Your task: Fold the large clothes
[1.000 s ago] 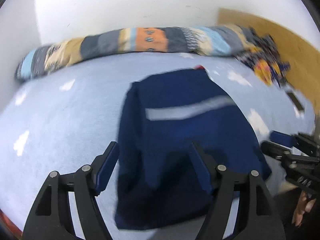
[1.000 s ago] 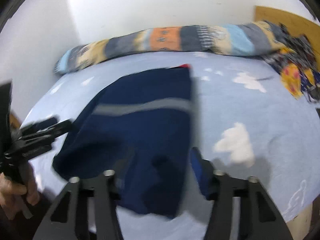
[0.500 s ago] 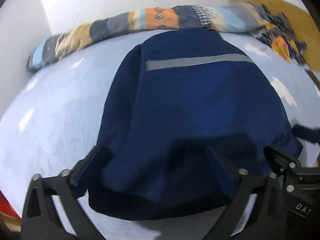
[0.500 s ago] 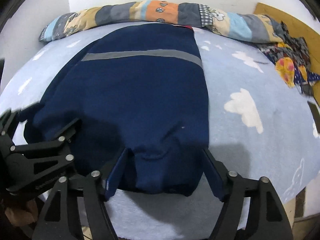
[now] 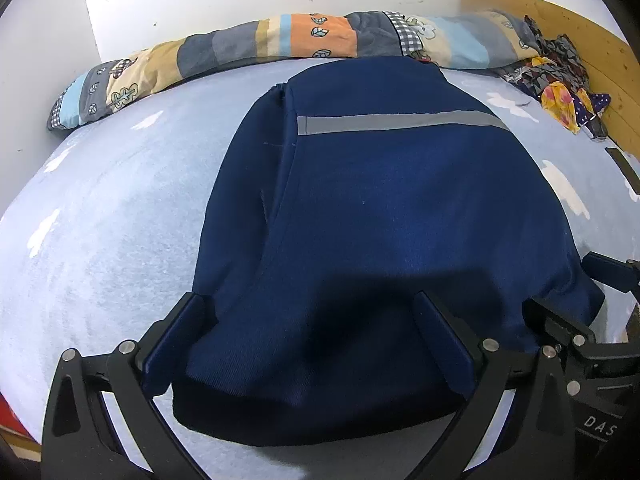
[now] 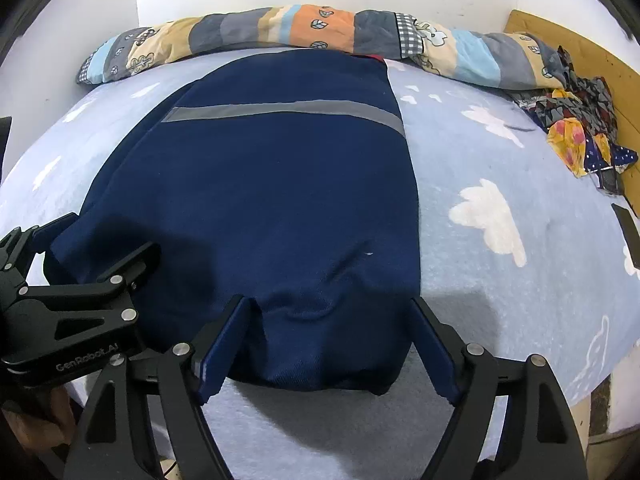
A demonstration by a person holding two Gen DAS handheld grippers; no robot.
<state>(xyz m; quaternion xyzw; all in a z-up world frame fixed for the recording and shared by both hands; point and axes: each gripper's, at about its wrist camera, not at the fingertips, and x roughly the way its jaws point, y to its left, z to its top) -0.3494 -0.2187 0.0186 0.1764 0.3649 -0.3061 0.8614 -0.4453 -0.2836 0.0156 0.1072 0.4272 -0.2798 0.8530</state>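
Bright, even indoor light; sharp focus; soft shadows fall near the cameras; strong fisheye bending with black corners.

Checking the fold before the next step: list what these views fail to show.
- Navy garment: near hem's underside hidden in both views by its own top layer.
- Garment collar: only a red sliver shows, right wrist view.
- Dark flat object: cut by the right edge; unidentifiable.
- Left tool, right tool: open, straddling the hem; contact unclear.

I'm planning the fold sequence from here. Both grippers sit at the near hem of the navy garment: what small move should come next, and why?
Probably close both grippers on the near hem. The left gripper and right gripper are open, straddling the hem of the navy garment, which lies flat on the bed, nothing held.
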